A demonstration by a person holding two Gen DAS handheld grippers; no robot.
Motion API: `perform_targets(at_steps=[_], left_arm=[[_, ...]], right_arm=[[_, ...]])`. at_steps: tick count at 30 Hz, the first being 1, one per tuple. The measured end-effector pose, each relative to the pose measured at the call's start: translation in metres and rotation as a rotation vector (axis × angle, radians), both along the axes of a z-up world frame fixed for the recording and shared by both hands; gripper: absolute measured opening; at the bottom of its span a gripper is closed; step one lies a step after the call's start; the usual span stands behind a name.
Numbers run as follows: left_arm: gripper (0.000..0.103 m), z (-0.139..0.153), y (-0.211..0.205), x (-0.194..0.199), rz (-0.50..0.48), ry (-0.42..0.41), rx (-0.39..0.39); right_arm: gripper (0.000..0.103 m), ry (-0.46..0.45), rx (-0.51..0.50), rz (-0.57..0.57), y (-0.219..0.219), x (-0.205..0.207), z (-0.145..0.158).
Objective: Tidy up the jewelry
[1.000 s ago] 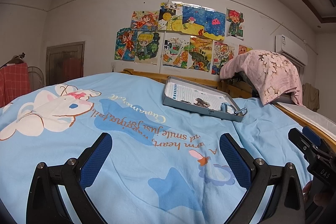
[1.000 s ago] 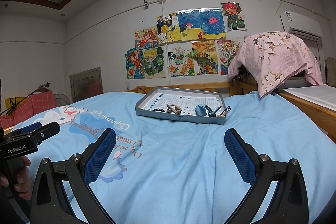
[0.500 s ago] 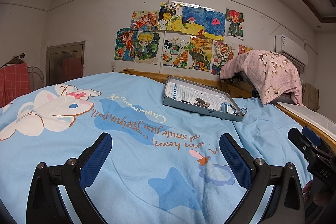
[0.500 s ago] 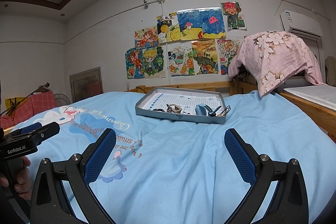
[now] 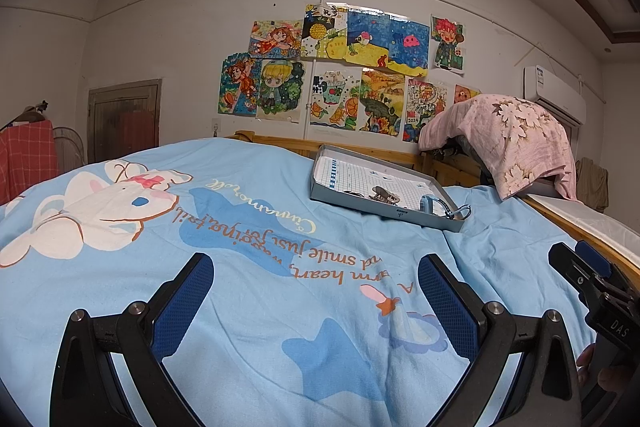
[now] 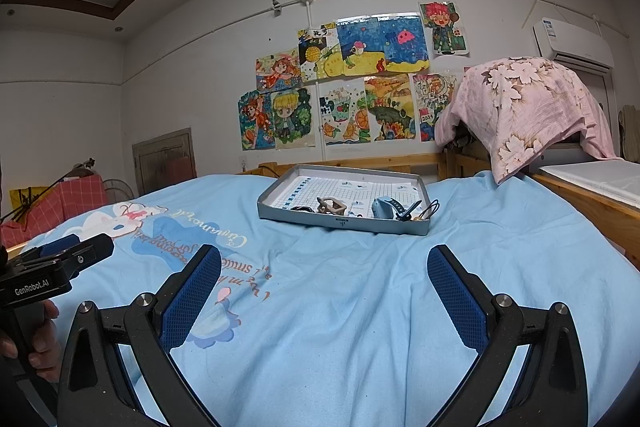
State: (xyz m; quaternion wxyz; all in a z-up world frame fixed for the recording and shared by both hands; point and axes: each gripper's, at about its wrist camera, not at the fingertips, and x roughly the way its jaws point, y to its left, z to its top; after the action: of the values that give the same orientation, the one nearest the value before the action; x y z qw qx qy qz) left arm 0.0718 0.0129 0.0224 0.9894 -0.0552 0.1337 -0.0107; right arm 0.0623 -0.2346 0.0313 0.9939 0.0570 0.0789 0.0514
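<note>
Nearest the cameras, the left gripper [image 5: 316,291] and the right gripper [image 6: 324,283] both hang low over the blue bedspread [image 6: 360,307] with jaws spread wide and nothing between the pads. Each gripper body shows at the edge of the other's view: the left one is marked "GenRobot.AI", the right one "DAS".

Mid-distance, the bedspread carries script, upside down from here, that includes "smile just" and "heart", plus a white cartoon rabbit [image 5: 100,207].

Further off, well apart from both grippers, a shallow grey tray [image 6: 280,215] sits on the bed. The jewelry lies inside it, bunched along the near wall: a tan claw clip [image 6: 330,205], a blue band [image 6: 384,207], dark cords [image 6: 428,209].

Judgement: the scene fits either an approach before sorting or a withdrawal after it; no step is settled.

Behind, drawings [image 6: 360,83] cover the wall; one reads "2024"
</note>
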Motion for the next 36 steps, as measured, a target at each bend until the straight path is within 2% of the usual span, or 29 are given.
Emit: perform_targets(at_steps=[25, 36], left_arm=[[0.103, -0.005, 0.000, 0.002, -0.001, 0.017, -0.004], [0.103, -0.007, -0.007, 0.000, 0.003, 0.013, 0.026]], right_arm=[[0.101, 0.006, 0.004, 0.000, 0.000, 0.000, -0.002], [0.101, 0.007, 0.005, -0.001, 0.000, 0.000, -0.001]])
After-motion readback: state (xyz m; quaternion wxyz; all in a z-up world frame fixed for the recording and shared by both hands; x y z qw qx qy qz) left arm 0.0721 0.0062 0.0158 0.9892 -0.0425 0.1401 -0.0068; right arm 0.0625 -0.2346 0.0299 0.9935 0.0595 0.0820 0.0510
